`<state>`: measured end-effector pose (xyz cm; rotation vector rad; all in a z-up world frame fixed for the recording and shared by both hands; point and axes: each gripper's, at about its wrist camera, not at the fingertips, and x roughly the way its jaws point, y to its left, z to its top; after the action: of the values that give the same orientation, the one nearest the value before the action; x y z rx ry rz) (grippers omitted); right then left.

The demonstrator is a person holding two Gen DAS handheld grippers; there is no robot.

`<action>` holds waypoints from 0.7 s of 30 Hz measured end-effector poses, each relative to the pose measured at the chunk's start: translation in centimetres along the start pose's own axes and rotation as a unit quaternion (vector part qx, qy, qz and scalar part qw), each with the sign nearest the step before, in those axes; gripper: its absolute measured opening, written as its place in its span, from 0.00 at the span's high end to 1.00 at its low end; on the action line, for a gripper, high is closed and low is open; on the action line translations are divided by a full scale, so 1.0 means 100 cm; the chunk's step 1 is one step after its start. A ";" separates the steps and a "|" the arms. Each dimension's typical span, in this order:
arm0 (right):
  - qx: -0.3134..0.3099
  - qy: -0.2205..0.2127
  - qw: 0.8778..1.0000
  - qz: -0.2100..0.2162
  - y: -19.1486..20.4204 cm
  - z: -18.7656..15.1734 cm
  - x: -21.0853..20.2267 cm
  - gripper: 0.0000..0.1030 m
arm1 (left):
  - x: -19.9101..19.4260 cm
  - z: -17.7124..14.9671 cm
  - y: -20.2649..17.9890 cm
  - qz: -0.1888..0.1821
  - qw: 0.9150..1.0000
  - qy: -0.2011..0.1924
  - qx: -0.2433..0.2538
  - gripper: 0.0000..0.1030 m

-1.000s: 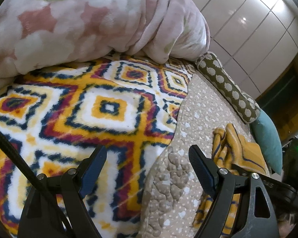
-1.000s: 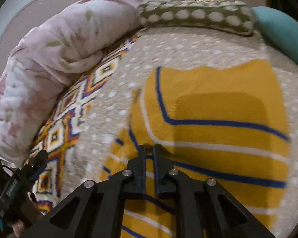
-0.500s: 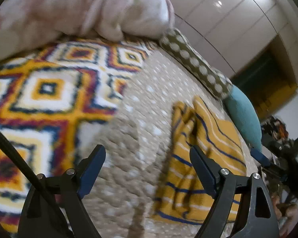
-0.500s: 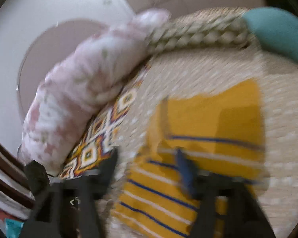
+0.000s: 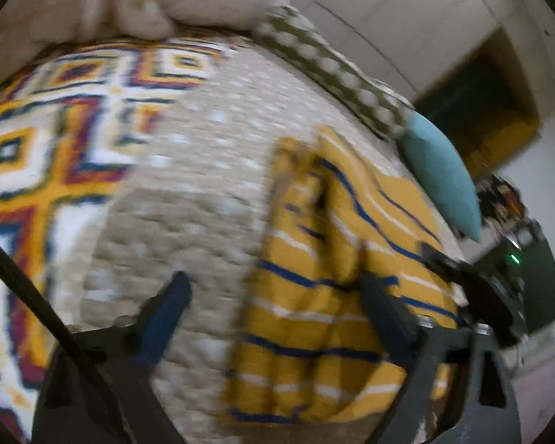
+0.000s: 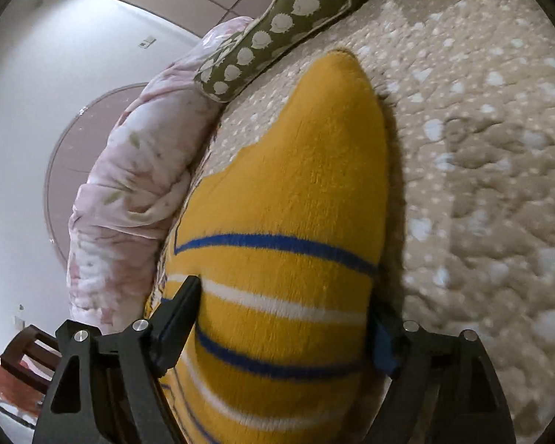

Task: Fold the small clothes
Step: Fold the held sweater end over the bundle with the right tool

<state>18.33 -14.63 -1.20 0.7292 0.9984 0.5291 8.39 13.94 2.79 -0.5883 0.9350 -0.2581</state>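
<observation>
- Left wrist view: the left gripper (image 5: 273, 310) hangs with its jaws spread wide and nothing between them, above the beige quilted bedspread (image 5: 203, 192) beside the yellow striped garment (image 5: 336, 259).
- That garment lies partly folded on the bedspread, near a teal cushion (image 5: 440, 170) and a green spotted bolster (image 5: 336, 70); a bright geometric blanket (image 5: 48, 140) lies further to the left.
- Right wrist view: the right gripper (image 6: 285, 325) is also wide open, its fingers (image 6: 177, 318) straddling the garment's folded bulk; whether they touch the fabric cannot be told.
- The garment looks like a fleecy knit: light, soft and limp, likely to sag and slide on itself rather than hold a crease. A pinch through both layers at a folded edge or corner would probably control it best.
- Motion blur smears the left view, so the folds near the garment's left edge are hard to read. Its lower end is hidden behind the gripper bodies in both views, and the right finger's tip is partly masked by fabric.
</observation>
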 end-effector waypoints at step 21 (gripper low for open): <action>-0.114 -0.086 0.963 -0.228 0.046 -0.001 -0.108 0.43 | -0.025 -0.008 -0.008 0.051 0.998 -0.045 -0.012 0.56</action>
<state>13.04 -19.12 8.32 0.3163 0.8877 0.1694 6.35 14.14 4.59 -0.5670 0.8786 -0.1276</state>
